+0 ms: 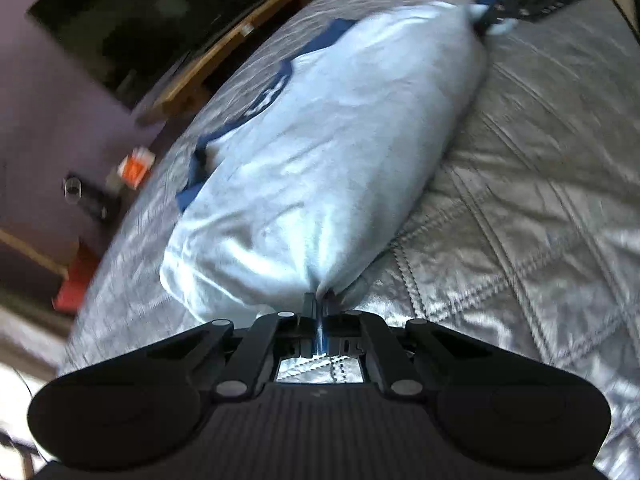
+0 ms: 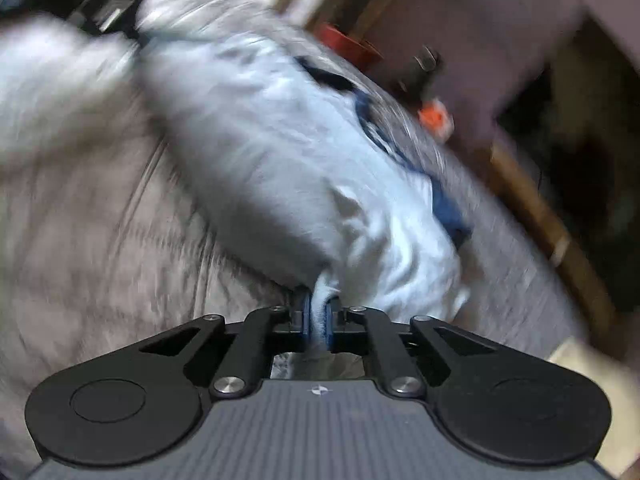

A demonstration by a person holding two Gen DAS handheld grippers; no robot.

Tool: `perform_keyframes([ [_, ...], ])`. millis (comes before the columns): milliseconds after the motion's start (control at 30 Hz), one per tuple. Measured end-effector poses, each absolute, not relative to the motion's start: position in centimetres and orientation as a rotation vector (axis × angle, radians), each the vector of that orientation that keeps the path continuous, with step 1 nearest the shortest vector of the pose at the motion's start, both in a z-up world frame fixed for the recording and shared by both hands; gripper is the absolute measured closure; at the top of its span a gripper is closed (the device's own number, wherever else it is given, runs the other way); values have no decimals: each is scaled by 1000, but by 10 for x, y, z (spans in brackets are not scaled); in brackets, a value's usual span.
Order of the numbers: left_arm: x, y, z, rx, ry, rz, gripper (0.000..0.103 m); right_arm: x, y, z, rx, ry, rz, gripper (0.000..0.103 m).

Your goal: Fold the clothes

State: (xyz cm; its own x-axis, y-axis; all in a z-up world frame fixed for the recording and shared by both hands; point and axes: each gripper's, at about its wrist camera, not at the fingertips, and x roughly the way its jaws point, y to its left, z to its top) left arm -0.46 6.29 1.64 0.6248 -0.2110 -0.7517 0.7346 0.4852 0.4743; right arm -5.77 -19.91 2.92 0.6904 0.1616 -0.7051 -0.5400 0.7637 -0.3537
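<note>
Both tongs, left (image 1: 320, 300) and right (image 2: 318, 312), are clamped on opposite ends of the pale blue garment (image 1: 320, 152) stretched over the quilted bed (image 1: 520, 220). I'd lift both ends evenly, keeping it taut, so the fold lands straight.

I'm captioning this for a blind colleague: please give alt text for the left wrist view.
The left claw is shut on an edge of a pale blue garment lying on a silver quilted bedspread. At the garment's far end, the right claw grips it too.
</note>
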Motion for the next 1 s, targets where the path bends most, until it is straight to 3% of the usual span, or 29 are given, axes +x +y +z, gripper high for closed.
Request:
perform_keyframes([
  [433, 5, 61, 44, 758, 749, -462, 102, -45, -211, 58, -327, 791, 373, 96],
  [1000, -59, 67, 83, 778, 726, -479, 102, -99, -202, 93, -404, 856, 438, 96],
])
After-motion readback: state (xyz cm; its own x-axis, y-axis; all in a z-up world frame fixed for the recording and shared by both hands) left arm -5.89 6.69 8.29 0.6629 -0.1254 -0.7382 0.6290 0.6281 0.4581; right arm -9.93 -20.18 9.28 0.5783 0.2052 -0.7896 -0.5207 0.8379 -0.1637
